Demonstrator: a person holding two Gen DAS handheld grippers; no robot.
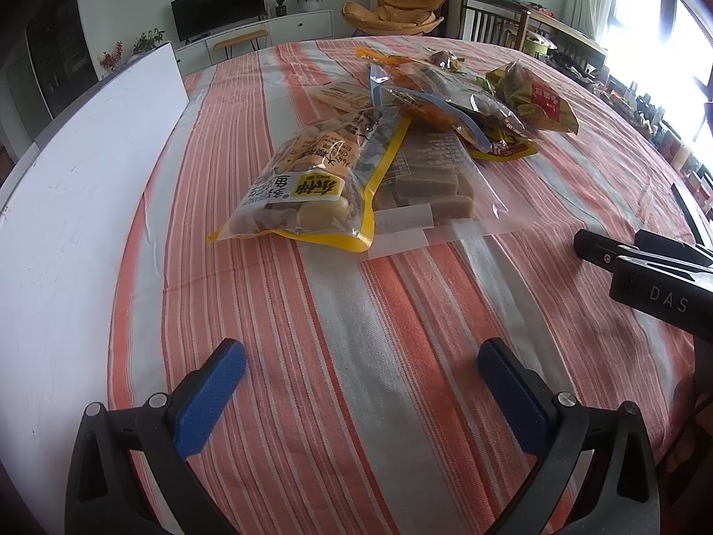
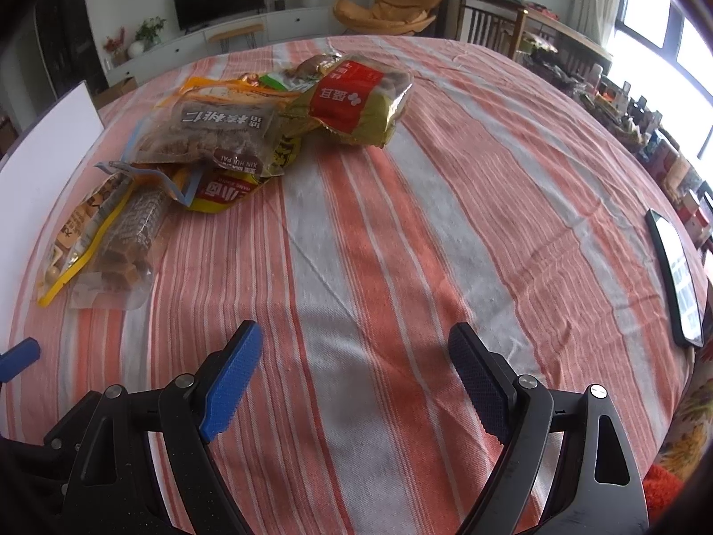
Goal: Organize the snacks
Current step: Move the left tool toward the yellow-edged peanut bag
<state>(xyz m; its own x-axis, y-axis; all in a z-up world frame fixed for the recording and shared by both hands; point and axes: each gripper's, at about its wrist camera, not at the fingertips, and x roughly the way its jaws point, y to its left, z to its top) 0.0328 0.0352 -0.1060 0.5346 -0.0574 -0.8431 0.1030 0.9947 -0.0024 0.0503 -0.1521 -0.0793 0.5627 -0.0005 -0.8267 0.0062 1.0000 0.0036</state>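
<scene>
A loose pile of snack bags lies on the striped tablecloth [image 1: 347,356]. Nearest in the left wrist view is a yellow-edged bag of nuts [image 1: 303,187], beside a clear bag of brown bars [image 1: 441,183]. Behind them lie a blue-zip bag [image 1: 445,102] and a green and red bag [image 1: 534,93]. The right wrist view shows the green and red bag [image 2: 361,98], a walnut bag [image 2: 214,133] and the yellow-edged bag [image 2: 80,240]. My left gripper [image 1: 361,379] is open and empty, short of the pile. My right gripper [image 2: 356,370] is open and empty over bare cloth.
A white board [image 1: 80,187] stands along the table's left edge. A phone [image 2: 677,276] lies near the right edge. The right gripper's black body [image 1: 646,267] shows at the right of the left wrist view. Chairs, a TV and shelves stand beyond the table.
</scene>
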